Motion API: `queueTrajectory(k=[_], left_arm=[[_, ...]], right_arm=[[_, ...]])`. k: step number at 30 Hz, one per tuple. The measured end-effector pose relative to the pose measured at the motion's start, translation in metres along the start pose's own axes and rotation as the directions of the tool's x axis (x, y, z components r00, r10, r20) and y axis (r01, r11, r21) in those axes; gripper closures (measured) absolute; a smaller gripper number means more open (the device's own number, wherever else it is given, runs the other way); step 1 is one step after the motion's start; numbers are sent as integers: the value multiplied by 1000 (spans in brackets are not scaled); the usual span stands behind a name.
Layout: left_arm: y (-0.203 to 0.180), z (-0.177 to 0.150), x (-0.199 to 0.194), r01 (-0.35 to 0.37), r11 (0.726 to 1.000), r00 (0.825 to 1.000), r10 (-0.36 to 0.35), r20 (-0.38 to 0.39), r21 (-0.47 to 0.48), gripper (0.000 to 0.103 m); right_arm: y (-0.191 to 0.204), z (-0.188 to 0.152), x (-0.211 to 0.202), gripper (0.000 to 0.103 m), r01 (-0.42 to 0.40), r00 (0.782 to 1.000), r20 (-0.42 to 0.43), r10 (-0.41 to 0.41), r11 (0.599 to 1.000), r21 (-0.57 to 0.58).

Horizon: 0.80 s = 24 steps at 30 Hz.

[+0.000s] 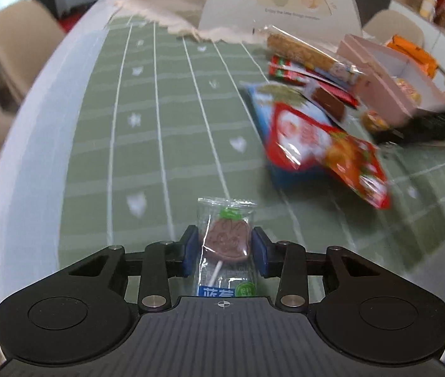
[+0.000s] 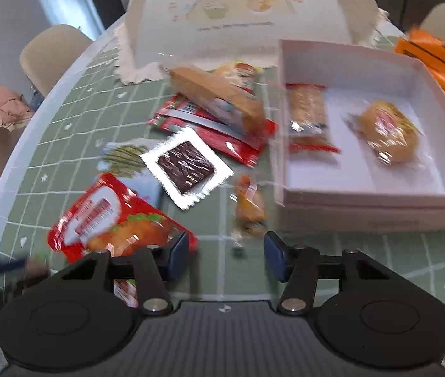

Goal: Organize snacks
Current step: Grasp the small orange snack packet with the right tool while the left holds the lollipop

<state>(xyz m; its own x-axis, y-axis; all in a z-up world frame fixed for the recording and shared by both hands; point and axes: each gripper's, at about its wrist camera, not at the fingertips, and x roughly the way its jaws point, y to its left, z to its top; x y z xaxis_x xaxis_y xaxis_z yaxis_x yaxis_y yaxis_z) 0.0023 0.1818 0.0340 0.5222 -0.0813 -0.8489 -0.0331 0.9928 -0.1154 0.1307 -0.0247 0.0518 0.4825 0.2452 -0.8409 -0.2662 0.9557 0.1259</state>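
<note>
Lollipop (image 1: 228, 245) in its clear wrapper sits between my left gripper (image 1: 225, 251) pads, which clamp its sides above the green tablecloth (image 1: 147, 144). My right gripper (image 2: 226, 256) hangs apart, empty, just short of a small orange sweet (image 2: 249, 204) beside the white box (image 2: 376, 213)

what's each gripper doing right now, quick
Left tongs: closed around a wrapped chocolate lollipop.
Right tongs: open, holding nothing, just short of a small orange wrapped candy.
</note>
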Motion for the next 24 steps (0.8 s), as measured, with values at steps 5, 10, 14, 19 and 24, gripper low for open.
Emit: queueTrajectory(k=[5, 10, 14, 19, 24], left_arm=[[-14, -17, -8, -1, 1000, 1000, 1, 4, -23, 61], [-24, -23, -10, 10, 1000, 1000, -10, -4, -30, 61], [-33, -19, -5, 45, 999, 999, -45, -3, -16, 61], [-61, -3, 8, 153, 988, 988, -153, -31, -9, 62], [-107, 6, 1, 254, 960, 967, -252, -33, 122, 62]], right_arm=[[12, 18, 25, 50, 76, 996, 49, -75, 997, -23], [10, 12, 32, 70, 90, 996, 34, -88, 995, -51], [-1, -16, 9, 74, 10, 1000, -21, -12, 999, -50], [-25, -60, -30, 74, -23, 999, -47, 22, 1000, -13], [-61, -86, -73, 75, 6, 1000, -15, -5, 998, 57]])
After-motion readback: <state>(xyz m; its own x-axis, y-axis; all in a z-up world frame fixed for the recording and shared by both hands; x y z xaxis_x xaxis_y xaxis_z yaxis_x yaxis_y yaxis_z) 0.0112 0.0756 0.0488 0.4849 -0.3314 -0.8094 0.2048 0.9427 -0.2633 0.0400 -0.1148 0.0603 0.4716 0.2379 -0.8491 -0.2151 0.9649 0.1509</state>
